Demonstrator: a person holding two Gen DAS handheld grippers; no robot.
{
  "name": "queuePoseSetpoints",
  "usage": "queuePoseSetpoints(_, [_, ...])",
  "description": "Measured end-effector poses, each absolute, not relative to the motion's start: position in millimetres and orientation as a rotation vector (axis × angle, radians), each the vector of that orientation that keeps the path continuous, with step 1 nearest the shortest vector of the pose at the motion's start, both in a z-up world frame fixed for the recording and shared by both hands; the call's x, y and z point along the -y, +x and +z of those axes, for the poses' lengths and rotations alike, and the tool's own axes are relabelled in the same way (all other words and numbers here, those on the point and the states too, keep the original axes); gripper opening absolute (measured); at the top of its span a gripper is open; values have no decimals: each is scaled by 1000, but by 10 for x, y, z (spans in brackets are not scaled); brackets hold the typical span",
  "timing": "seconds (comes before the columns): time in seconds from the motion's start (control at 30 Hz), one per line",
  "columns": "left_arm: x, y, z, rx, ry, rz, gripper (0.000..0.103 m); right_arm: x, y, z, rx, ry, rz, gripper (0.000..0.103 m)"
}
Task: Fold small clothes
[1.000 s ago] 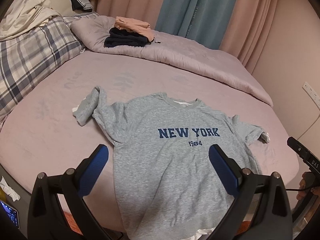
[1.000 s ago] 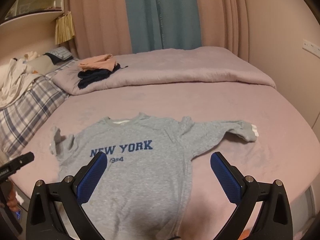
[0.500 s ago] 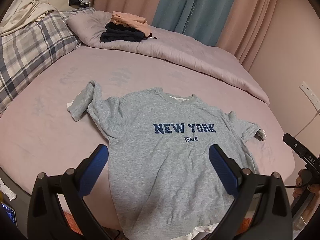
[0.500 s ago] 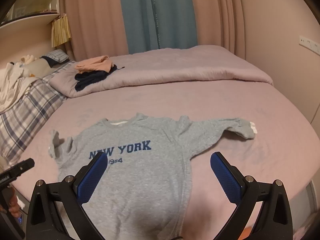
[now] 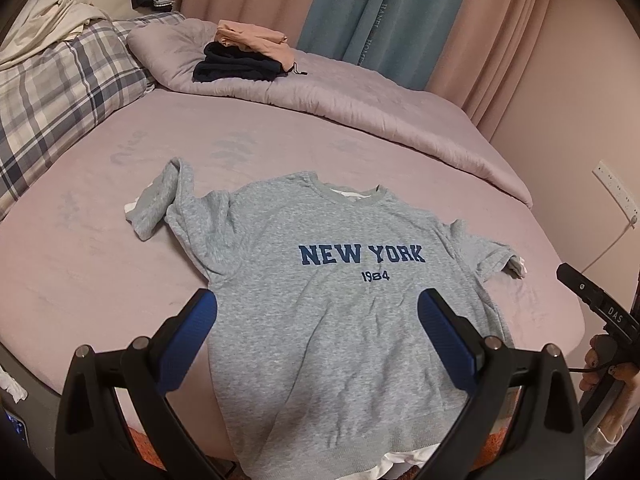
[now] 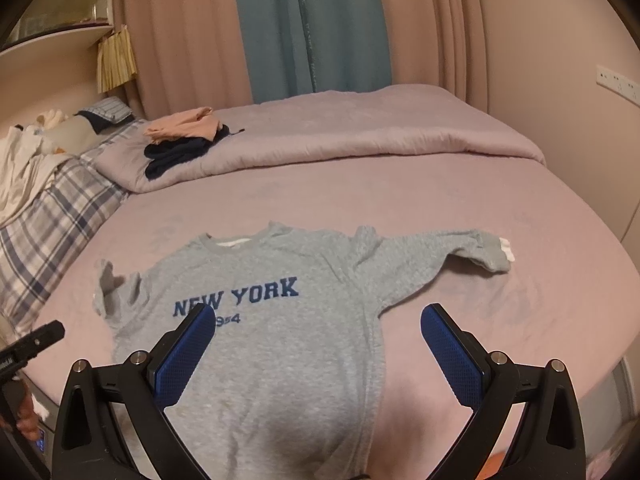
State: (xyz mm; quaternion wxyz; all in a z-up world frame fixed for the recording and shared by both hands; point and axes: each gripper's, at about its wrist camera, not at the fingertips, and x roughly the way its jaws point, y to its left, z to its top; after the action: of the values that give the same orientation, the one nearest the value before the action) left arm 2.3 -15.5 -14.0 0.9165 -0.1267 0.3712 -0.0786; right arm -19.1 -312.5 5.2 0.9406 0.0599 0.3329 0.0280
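Observation:
A grey sweatshirt (image 5: 320, 304) with "NEW YORK 1984" in blue lies face up on the pink bed (image 5: 100, 280), its hem at the near edge. One sleeve (image 5: 160, 200) is bunched to the left, the other sleeve (image 6: 432, 256) stretches right. My left gripper (image 5: 318, 312) hovers open above the lower chest, nothing between its blue pads. In the right wrist view the sweatshirt (image 6: 280, 340) lies below my right gripper (image 6: 318, 320), also open and empty, over the garment's right side.
A folded pile of dark and peach clothes (image 5: 244, 56) rests on the rolled lilac duvet (image 5: 380, 112) at the back. A plaid pillow (image 5: 52, 92) lies at the left. Curtains (image 6: 312, 28) hang behind; a wall socket (image 5: 614, 188) is on the right.
Both grippers have shifted slightly forward over the bed, so the sweatshirt sits a little lower and nearer in view. Both stay open. The sweatshirt has not moved.

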Motion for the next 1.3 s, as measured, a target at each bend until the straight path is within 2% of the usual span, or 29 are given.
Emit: queuePoseSetpoints(1.3, [106,36,-169,-782,-287,-157,98,3112,-145,43,-668,149,56,102])
